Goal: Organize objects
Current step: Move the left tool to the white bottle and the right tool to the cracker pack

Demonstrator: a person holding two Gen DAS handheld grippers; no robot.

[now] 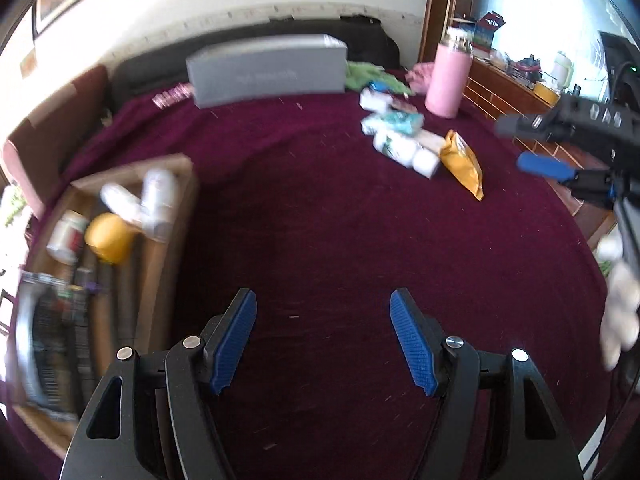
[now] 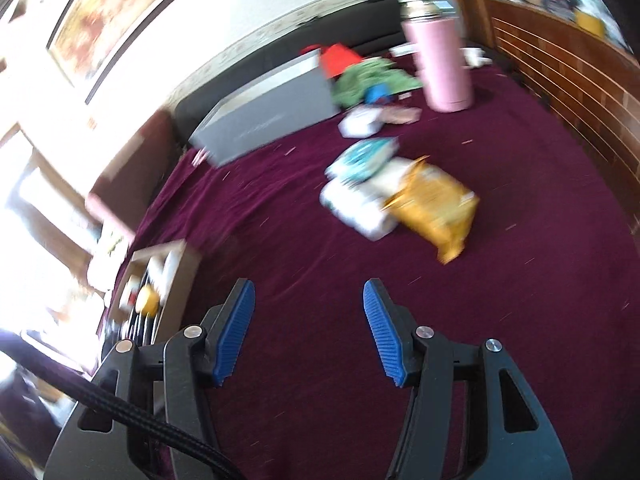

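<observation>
Item: loose packets on maroon-covered table (image 1: 320, 208), to be sorted into cardboard box (image 1: 176, 208). Step in hand, judged: approach to next pick, nothing carried. Left gripper (image 1: 323, 336): jaws apart, nothing between, bare cloth below. Right gripper (image 2: 309, 330): jaws apart, empty, bare cloth below; also visible in left view at 3 o'clock, over the table's right edge. Target cluster: yellow snack bag (image 2: 434, 210), white tissue pack (image 2: 356, 208) touching its left side, teal-printed pack (image 2: 362, 158) just behind. Position relative to right jaws: about 1 o'clock, well apart, not yet within reach. Position relative to left jaws: same pile (image 1: 404, 136) at about 1 o'clock, farther off. Box: 9 o'clock of left jaws, near; already holding yellow round item (image 1: 108, 242), white bottles (image 1: 140, 200), a jar and dark items, blurred. Other stock: pink flask (image 1: 446, 76) upright at 1 o'clock, grey carton (image 1: 266, 70) at 12 o'clock far, green cloth (image 2: 368, 76) beside it. Handling advice: slow down before closing, as both views blurred; square jaws across the short side of the yellow bag, outermost of the pile, so neighbours stay undisturbed; keep jaws wide until straddling; grip lightly, bag probably soft and crushable. Risk: dragging the tissue pack along.
</observation>
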